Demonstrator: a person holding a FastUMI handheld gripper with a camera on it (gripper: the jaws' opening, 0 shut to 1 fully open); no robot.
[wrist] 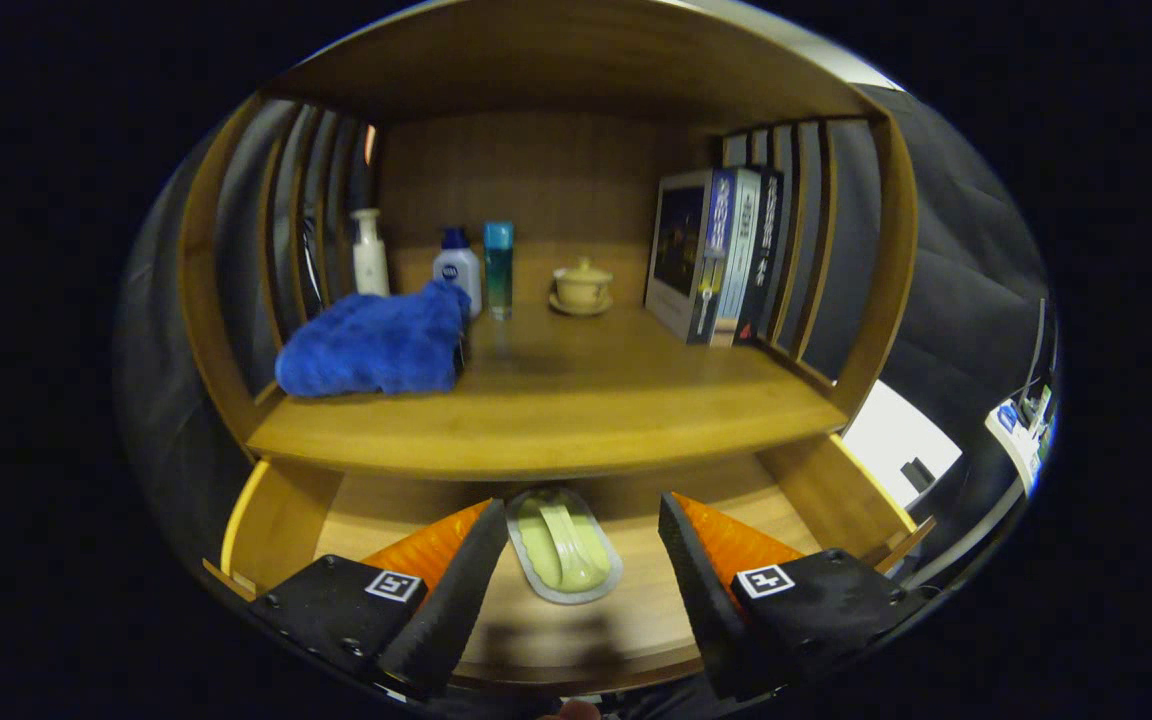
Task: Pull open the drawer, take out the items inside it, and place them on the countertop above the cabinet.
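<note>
A: Jaws [576, 575]?
B: Spread wide, holding nothing, above open drawer [281, 520]; spoon on small tray [564, 552] lying between.
A: Progress?
B: Drawer pulled; blue cloth [376, 343] resting on bench [556, 410]; tray apparently left to lift.

The wooden surface [576, 400] above the cabinet carries a crumpled blue cloth [376, 345] near its left side. Behind the cloth, along the back wall, stand a white pump bottle [370, 254], a white bottle with a blue cap [458, 268] and a tall teal bottle [498, 268]. Just beside them sits a small lidded cup on a saucer [581, 286]. A row of books [721, 255] stands upright at the right. Below, the open drawer [636, 600] holds a pale green dish [564, 546], lying on its wooden floor between the spread fingers of the tool [576, 580].
</note>
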